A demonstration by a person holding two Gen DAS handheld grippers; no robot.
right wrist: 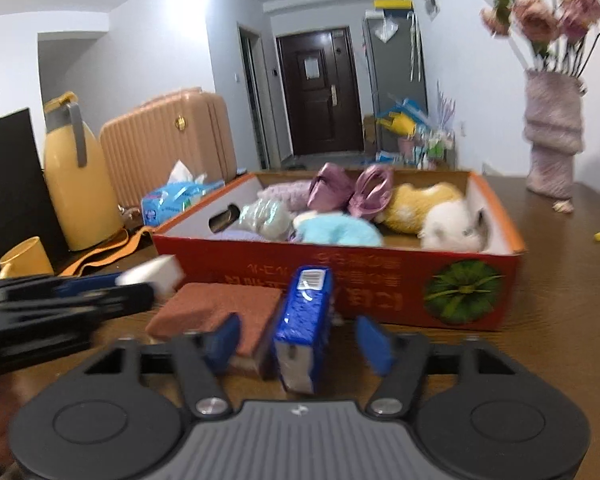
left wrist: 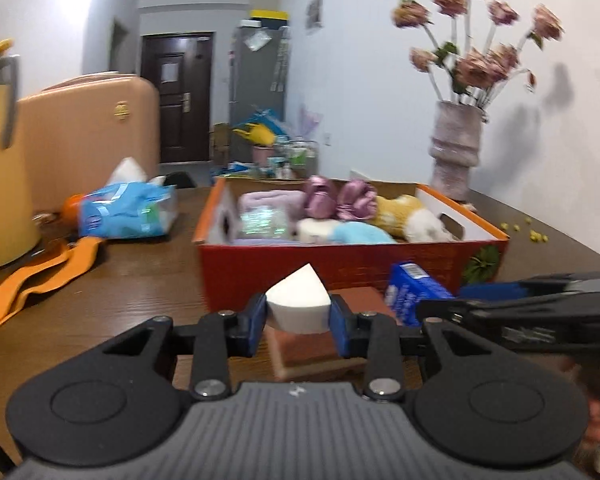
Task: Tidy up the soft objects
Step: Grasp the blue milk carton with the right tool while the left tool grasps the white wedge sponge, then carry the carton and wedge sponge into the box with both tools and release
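Observation:
My left gripper [left wrist: 299, 316] is shut on a white wedge-shaped sponge [left wrist: 298, 306], held just above a brown sponge block [left wrist: 312, 344] on the table. Behind them stands a red cardboard box [left wrist: 340, 264] holding a yellow-and-white plush [left wrist: 404, 210], a light blue fluffy piece [left wrist: 360, 234] and purple satin items [left wrist: 336, 196]. In the right wrist view, my right gripper [right wrist: 298, 340] straddles an upright blue tissue pack [right wrist: 304, 320]. A gap shows between the pack and each pad, so the gripper is open. The left gripper [right wrist: 136, 286] comes in from the left with the white sponge [right wrist: 152, 274].
A yellow jug [right wrist: 80, 184], a yellow cup [right wrist: 26, 258] and a black bag [right wrist: 8, 184] stand at the left. A blue tissue packet [left wrist: 128, 212] and an orange strap [left wrist: 40, 276] lie on the table left of the box. A vase of flowers [left wrist: 456, 152] stands at the back right.

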